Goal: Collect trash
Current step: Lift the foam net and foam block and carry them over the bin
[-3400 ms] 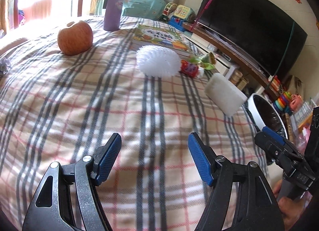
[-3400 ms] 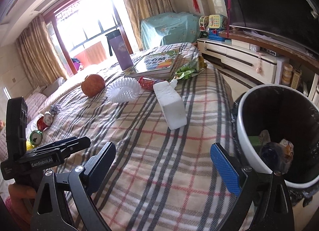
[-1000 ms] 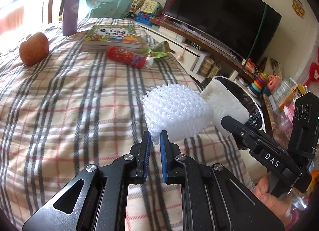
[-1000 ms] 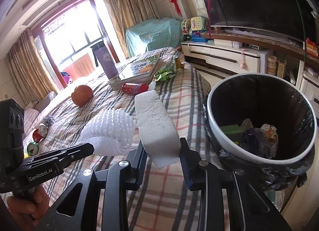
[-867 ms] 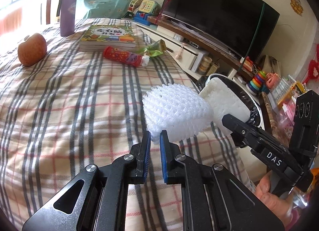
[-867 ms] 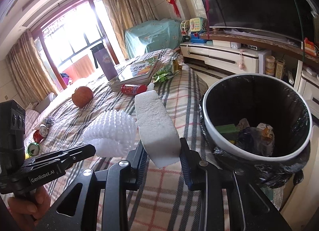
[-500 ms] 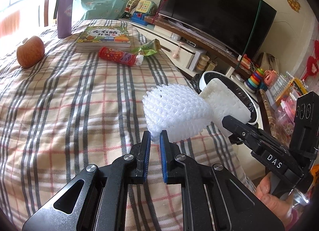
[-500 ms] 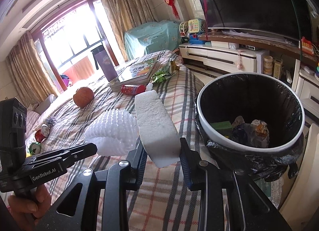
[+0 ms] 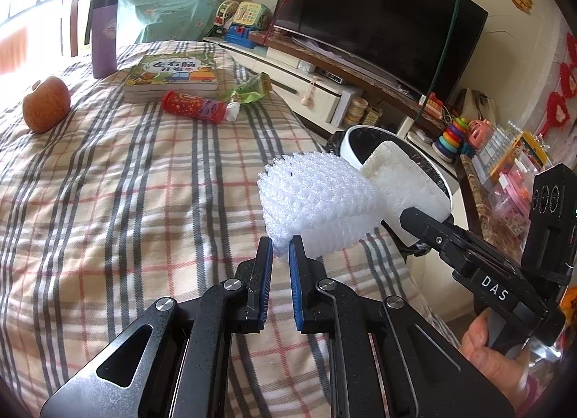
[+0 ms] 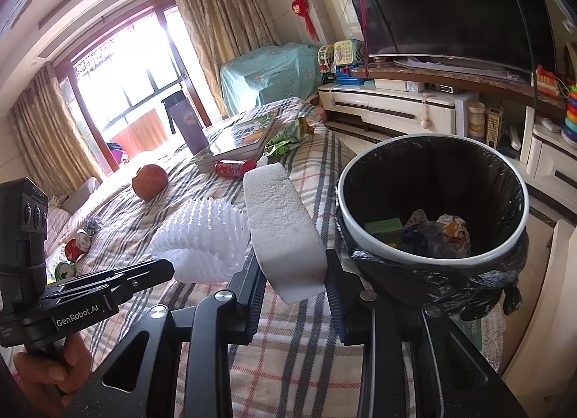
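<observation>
Two grippers carry trash beside the bin (image 10: 432, 259). Left gripper (image 9: 280, 248) is clenched on the edge of a white foam net (image 9: 317, 201), held above the plaid bed (image 9: 126, 183) just short of the bin. Right gripper (image 10: 292, 291) grasps a white foam block (image 10: 281, 227) between its jaws, next to the bin's rim. Bin already contains scraps.

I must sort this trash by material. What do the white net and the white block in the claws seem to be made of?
White net: probably soft foam plastic mesh, matte, with an open knobbly lattice. White block: likely expanded polystyrene foam, matte, with a fine grainy surface and blunt edges. Neither can be confirmed by look alone.
</observation>
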